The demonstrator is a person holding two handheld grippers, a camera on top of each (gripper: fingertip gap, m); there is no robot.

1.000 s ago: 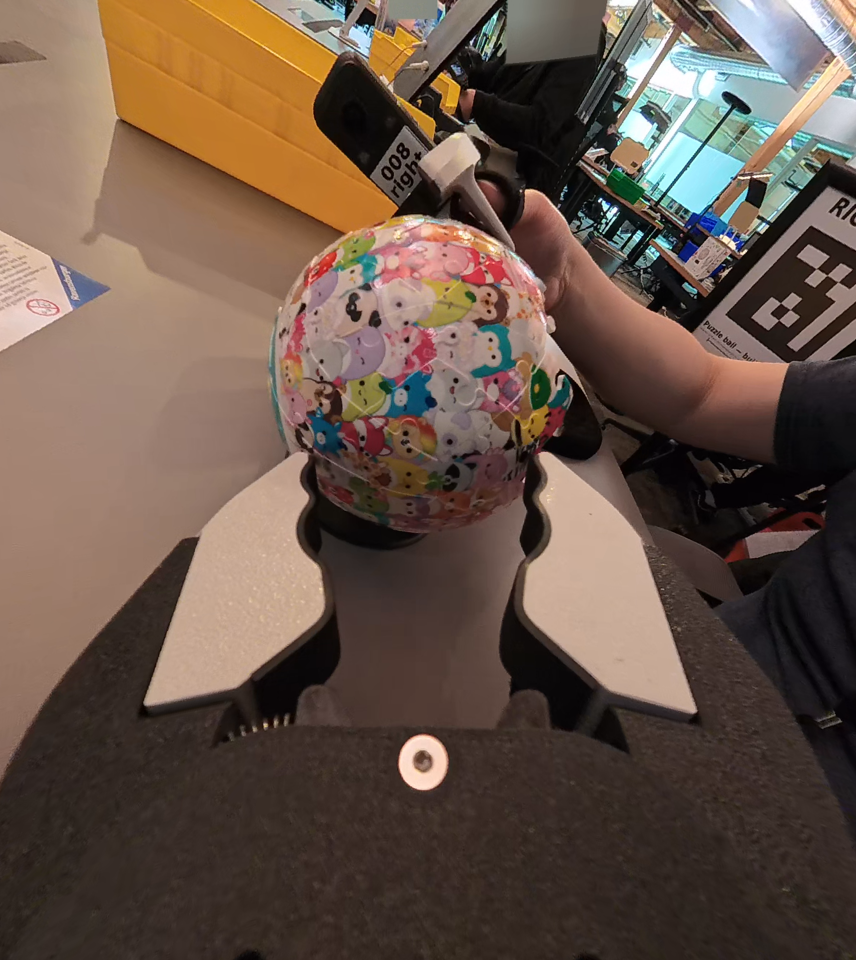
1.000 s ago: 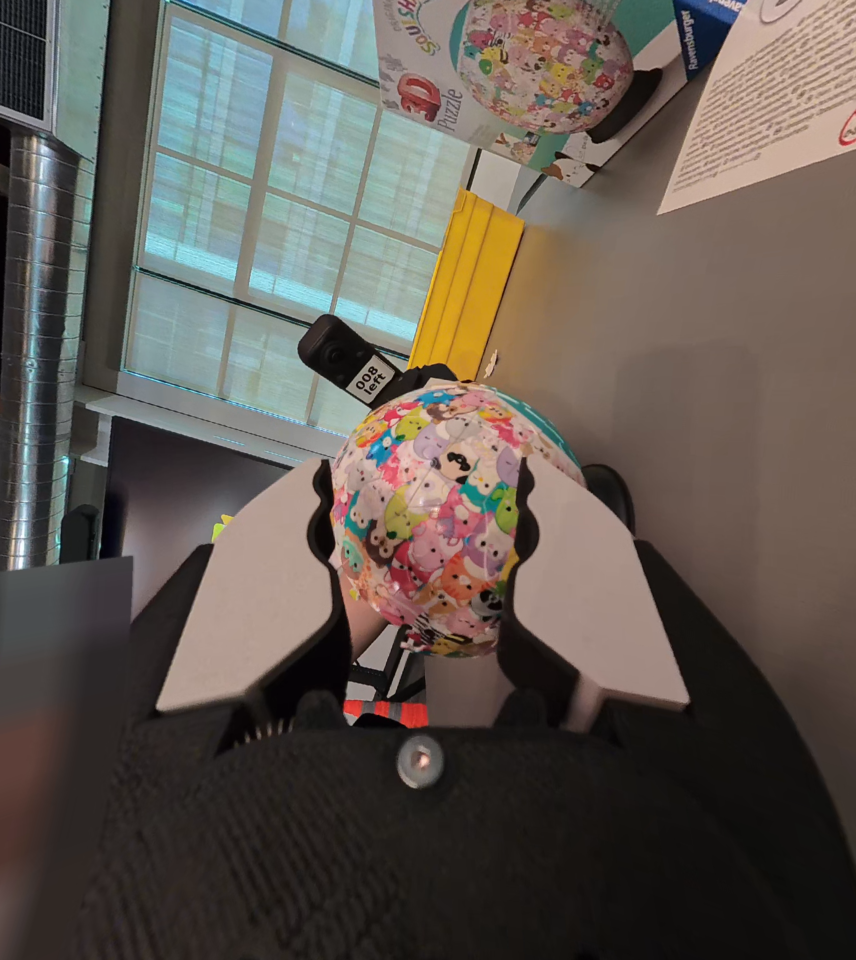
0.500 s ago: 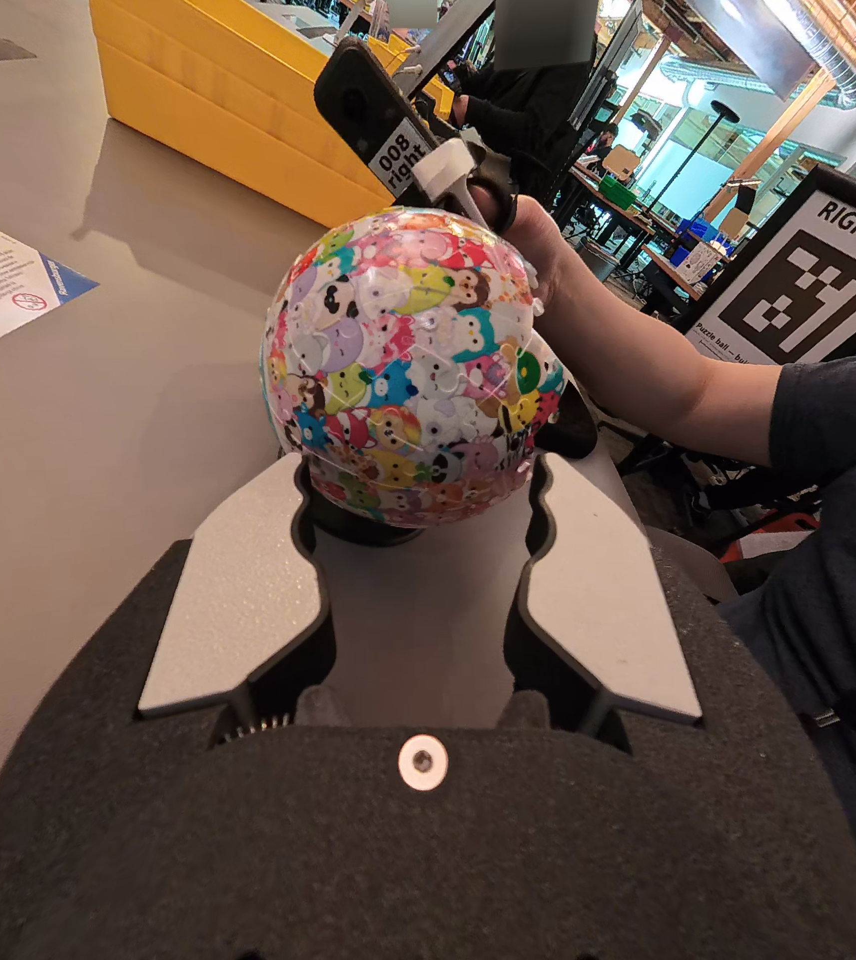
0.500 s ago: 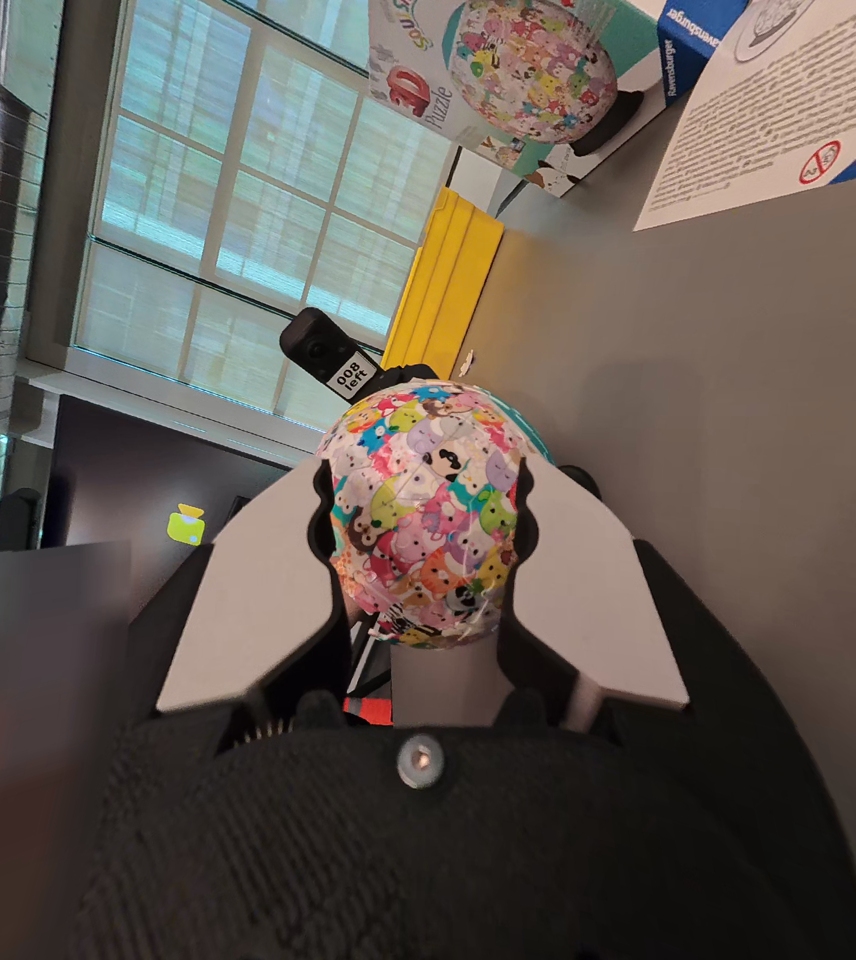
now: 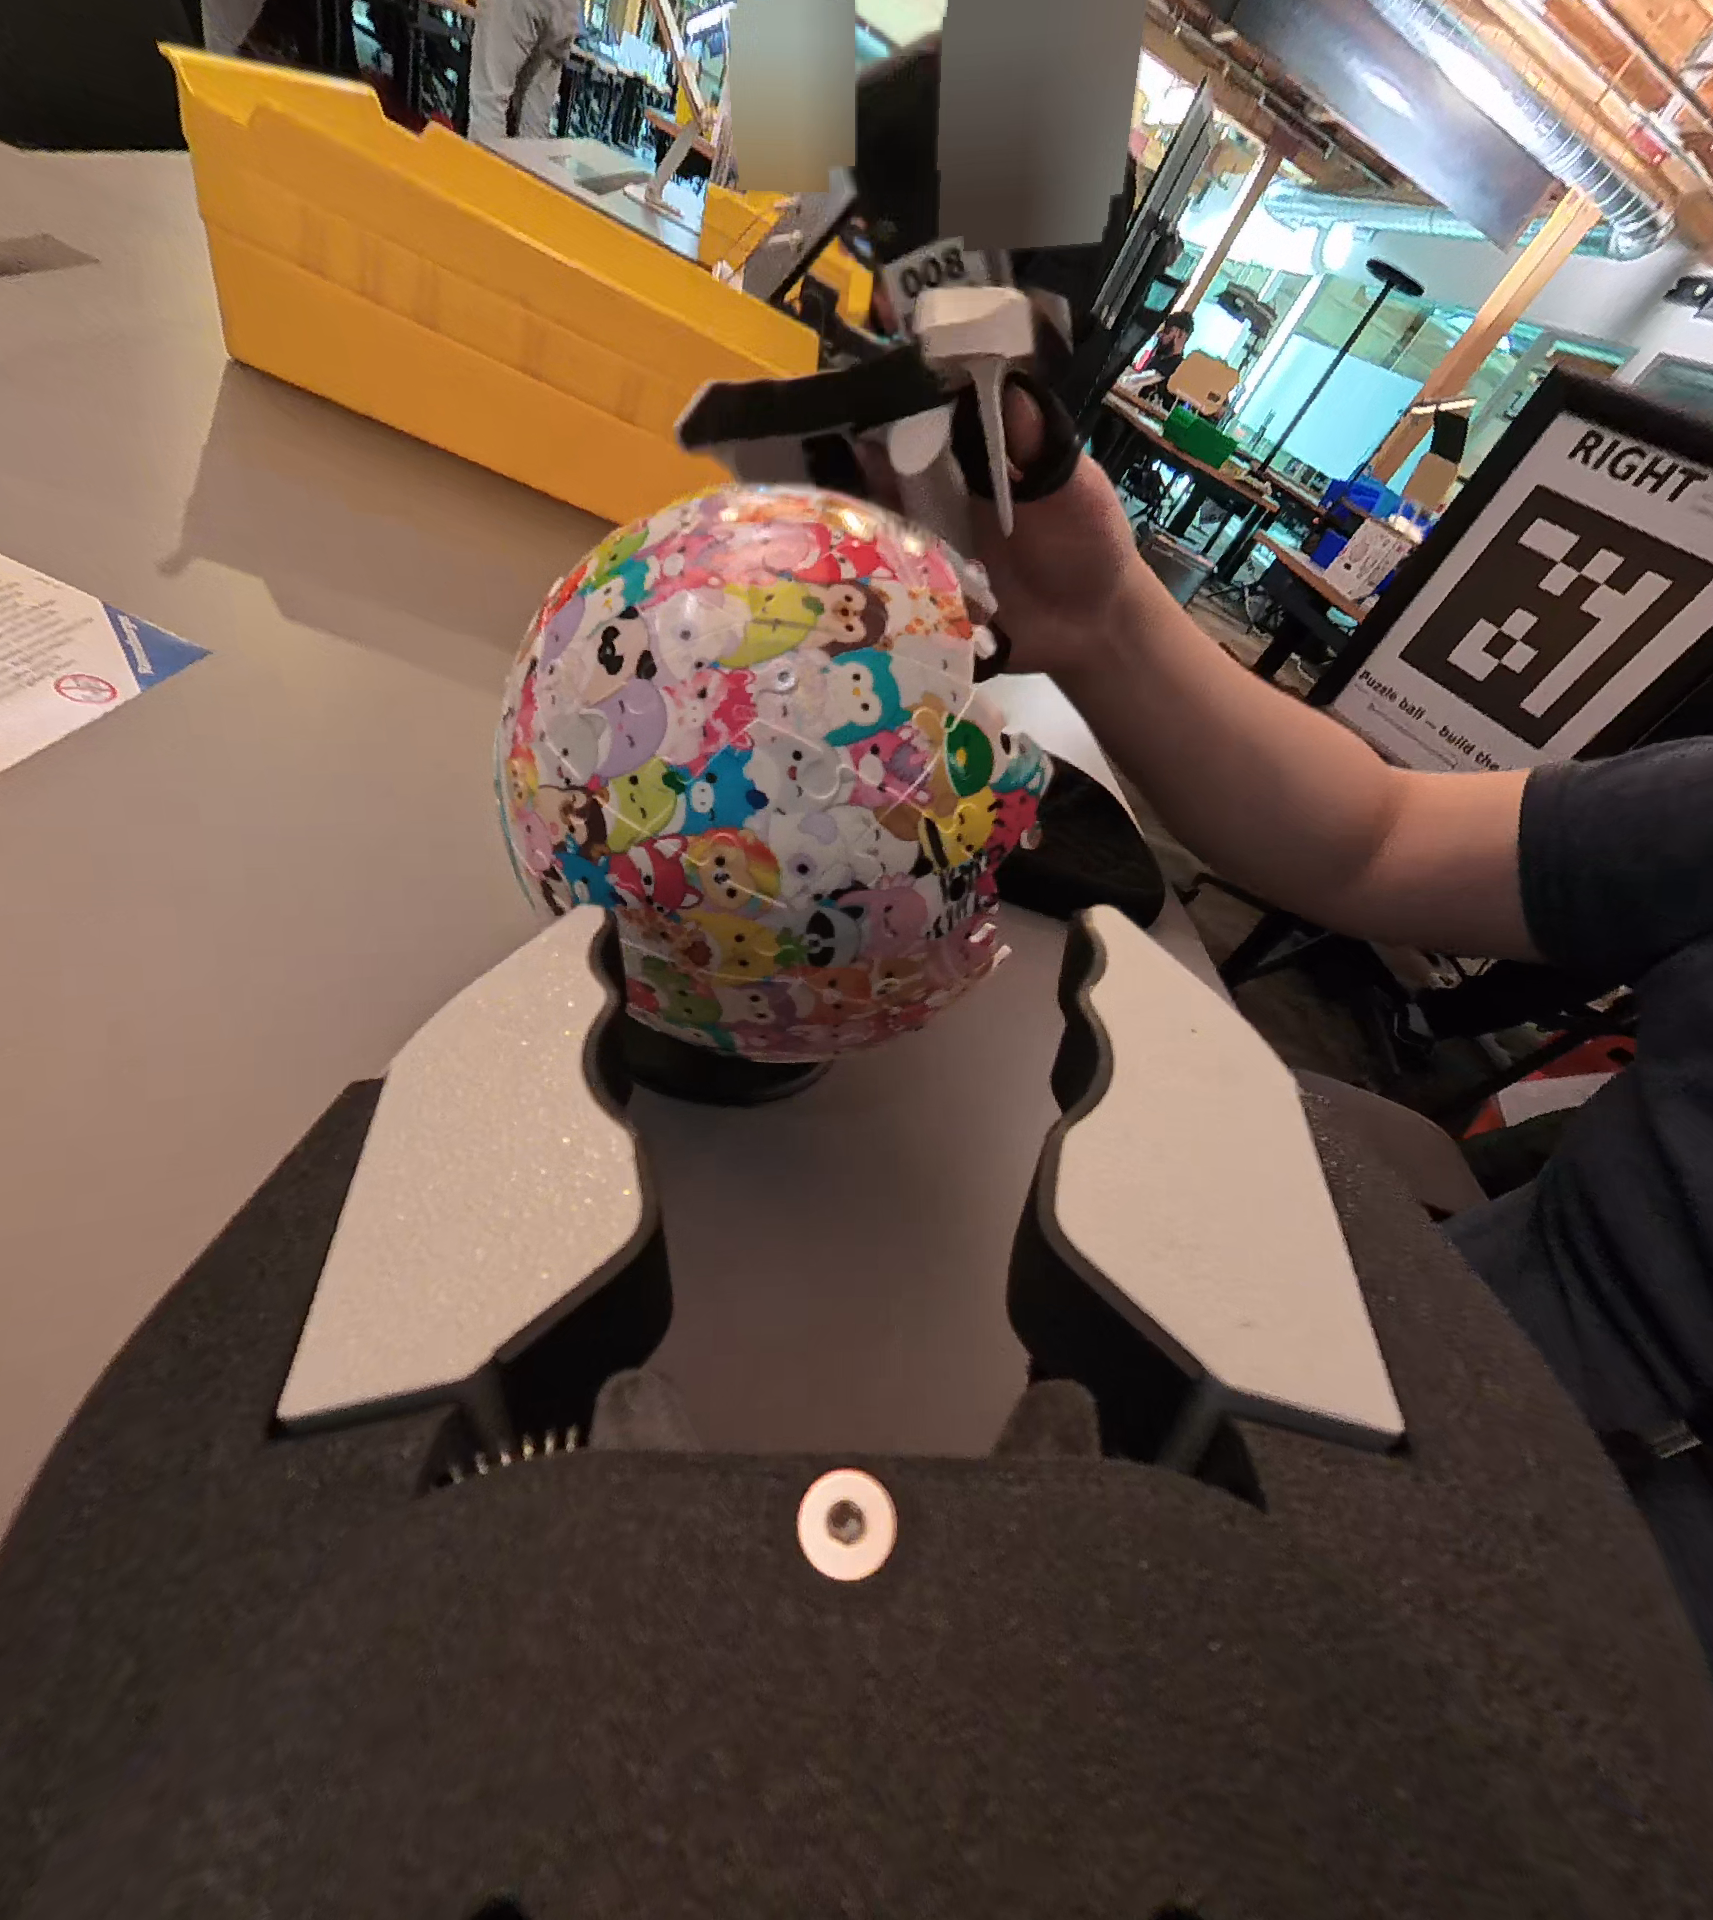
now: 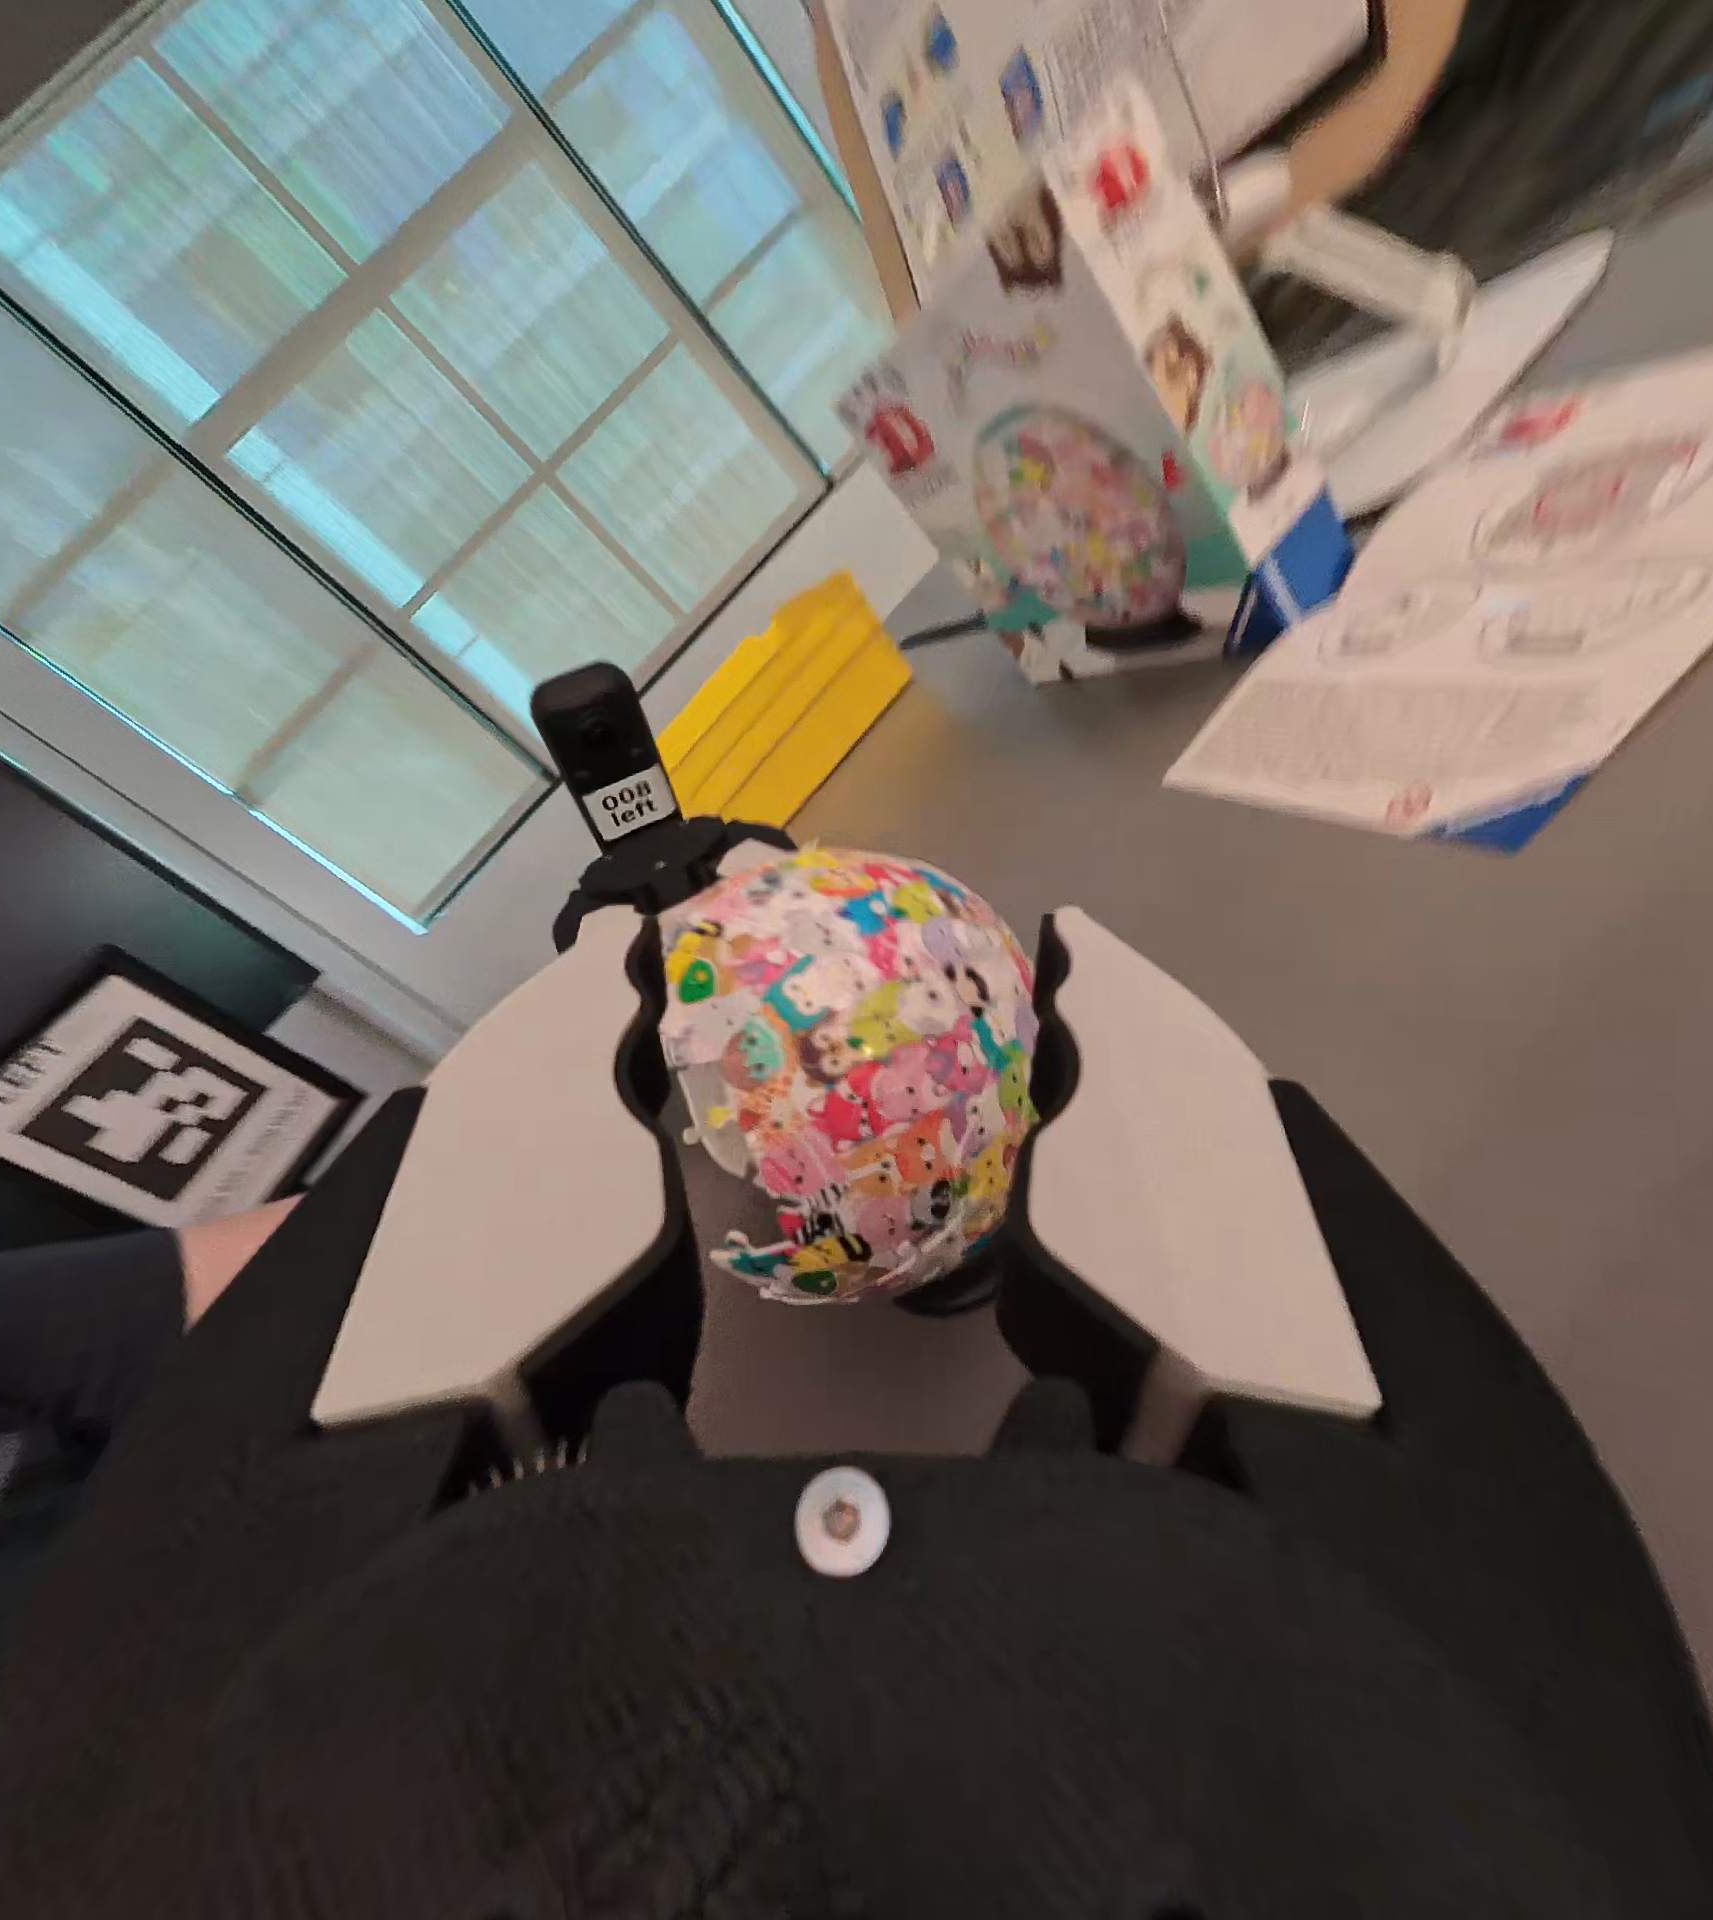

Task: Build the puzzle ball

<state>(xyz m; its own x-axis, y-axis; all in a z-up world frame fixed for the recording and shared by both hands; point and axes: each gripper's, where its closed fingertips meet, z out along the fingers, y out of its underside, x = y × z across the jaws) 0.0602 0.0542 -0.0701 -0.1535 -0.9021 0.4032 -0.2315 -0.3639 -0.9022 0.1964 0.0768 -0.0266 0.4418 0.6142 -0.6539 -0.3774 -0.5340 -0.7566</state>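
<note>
- A colourful puzzle ball (image 5: 769, 774), printed with cartoon animal faces, sits on a small black stand (image 5: 717, 1075) on a grey worktop (image 5: 156, 935).
- The ball is not whole: jagged piece edges and an open gap show on the side toward the person.
- The left claw (image 5: 836, 997) is spread wide. Its grey fingers (image 5: 478, 1174) flank the lower part of the ball, and no clear contact shows.
- The right claw (image 6: 836, 1049) is released too. Its fingers (image 6: 1143, 1143) lie either side of the ball; I cannot tell if they touch it.
- In the left wrist view, a hand (image 5: 1060, 561) holds the right claw just above and behind the ball.
- A yellow bin (image 5: 457, 281) stands toward the far edge of the worktop.
- A printed sheet (image 6: 1517, 623) lies flat near the puzzle box (image 6: 1101, 468), well apart from the ball.
</note>
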